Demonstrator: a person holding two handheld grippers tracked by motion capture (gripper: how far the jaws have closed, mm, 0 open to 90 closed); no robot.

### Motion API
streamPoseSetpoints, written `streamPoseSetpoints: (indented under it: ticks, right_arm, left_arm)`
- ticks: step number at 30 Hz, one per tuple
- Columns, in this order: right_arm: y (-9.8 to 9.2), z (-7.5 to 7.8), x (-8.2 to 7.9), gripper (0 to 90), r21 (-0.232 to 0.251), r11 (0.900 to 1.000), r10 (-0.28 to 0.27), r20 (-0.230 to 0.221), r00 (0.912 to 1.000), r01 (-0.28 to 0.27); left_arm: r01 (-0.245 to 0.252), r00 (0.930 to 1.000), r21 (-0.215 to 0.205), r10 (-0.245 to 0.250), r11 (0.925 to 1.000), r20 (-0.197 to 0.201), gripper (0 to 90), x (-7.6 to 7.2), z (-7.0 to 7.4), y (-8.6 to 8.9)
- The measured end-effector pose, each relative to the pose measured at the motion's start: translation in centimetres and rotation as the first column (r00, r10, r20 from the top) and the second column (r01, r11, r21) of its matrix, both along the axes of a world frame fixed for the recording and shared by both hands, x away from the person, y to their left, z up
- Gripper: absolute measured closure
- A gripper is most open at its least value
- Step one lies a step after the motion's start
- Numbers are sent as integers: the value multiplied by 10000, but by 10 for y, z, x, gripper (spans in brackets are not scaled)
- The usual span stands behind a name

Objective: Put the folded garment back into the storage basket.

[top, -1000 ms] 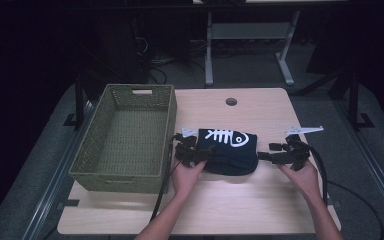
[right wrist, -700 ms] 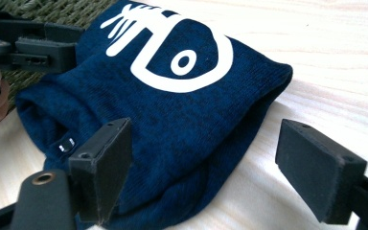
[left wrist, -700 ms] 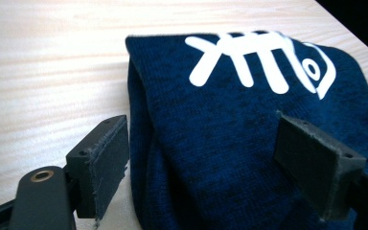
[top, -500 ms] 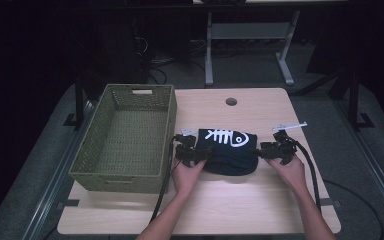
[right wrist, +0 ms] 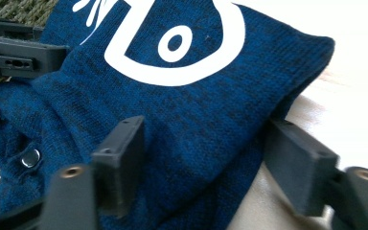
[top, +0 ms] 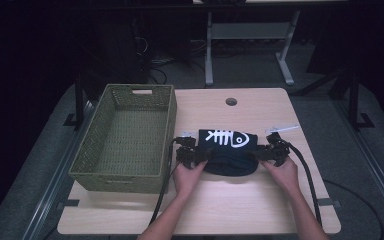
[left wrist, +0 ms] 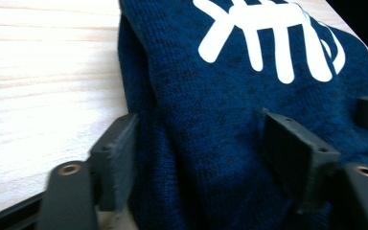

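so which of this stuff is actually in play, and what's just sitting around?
In play:
- folded dark blue knit garment with white fish-skeleton print
- left gripper and right gripper, fingers astride the garment's ends, jaws just been closing
- olive woven basket, likely

Lying about:
- small white strip on the wooden table

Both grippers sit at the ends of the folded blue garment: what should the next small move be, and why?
Probably finish closing both. The left gripper and right gripper have just been closing, each straddling an end of the folded garment, pads not clearly pinching yet. Once gripped, it could be lifted toward the basket.
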State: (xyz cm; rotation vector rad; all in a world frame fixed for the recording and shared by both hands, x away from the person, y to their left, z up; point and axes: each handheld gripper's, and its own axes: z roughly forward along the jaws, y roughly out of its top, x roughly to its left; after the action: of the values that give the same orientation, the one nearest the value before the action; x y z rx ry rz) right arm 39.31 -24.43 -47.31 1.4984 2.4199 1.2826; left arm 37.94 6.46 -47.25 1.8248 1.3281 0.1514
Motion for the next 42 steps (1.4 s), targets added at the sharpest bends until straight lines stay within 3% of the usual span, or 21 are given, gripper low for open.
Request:
streamPoseSetpoints:
  ticks: [4,8,14,16,28,42]
  right_arm:
    - [2,0,-1,443,-4,10000,13,-78,10000,-13]
    - [6,1,-5,555,-316,9995,89,-30,10000,-90]
    - [4,-1,-10,662,-109,9999,-28,24,10000,29]
    - [3,0,-15,705,-75,10000,-54,66,10000,55]
    - [-7,10,-25,730,216,9997,-108,156,9998,105]
    - [-20,21,-33,731,655,9976,-238,265,9994,220]
  left_arm:
    - [259,9996,-20,-258,9997,116,428,-4,0,-4]
    - [462,9986,125,-465,9989,243,542,-8,0,-8]
    - [642,9971,238,-651,9977,402,631,-12,2,-12]
    - [685,9964,218,-695,9974,484,699,-13,2,-13]
    - [1096,9921,56,-1097,9940,614,731,-17,7,-18]
    - [1453,9862,-19,-1447,9894,807,731,-20,24,-25]
